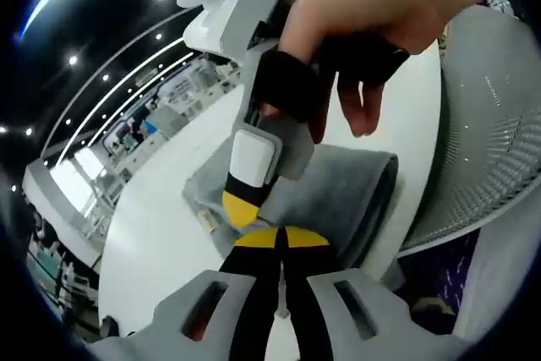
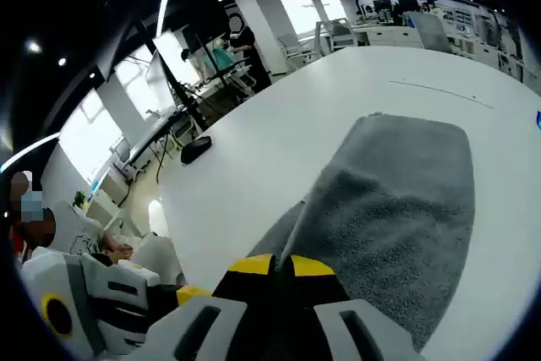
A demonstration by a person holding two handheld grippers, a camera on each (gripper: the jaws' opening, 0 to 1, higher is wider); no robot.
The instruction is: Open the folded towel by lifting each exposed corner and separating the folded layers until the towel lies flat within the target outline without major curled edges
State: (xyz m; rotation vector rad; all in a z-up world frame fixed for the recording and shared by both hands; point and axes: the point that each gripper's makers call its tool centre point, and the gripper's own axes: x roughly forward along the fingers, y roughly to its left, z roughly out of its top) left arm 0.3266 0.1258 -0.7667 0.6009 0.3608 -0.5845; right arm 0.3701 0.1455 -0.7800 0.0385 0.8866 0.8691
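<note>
The grey towel (image 1: pixel 342 179) lies folded on the white table (image 1: pixel 161 226). My left gripper (image 1: pixel 280 239) is shut, its yellow tips at the towel's near edge; whether cloth sits between them is hidden. The right gripper (image 1: pixel 240 206), held by a hand (image 1: pixel 372 6), comes down from above with its yellow tip on the same edge. In the right gripper view the towel (image 2: pixel 397 200) stretches away, and one layer rises up into my right gripper (image 2: pixel 280 266), which is shut on it. The left gripper's white body (image 2: pixel 84 302) sits at the lower left.
A grey mesh chair (image 1: pixel 490 124) stands close beside the table's edge. On the table's far side lies a small dark object (image 2: pixel 195 149). A thin line (image 2: pixel 439 90) is marked on the tabletop beyond the towel. More desks, chairs and people are farther off.
</note>
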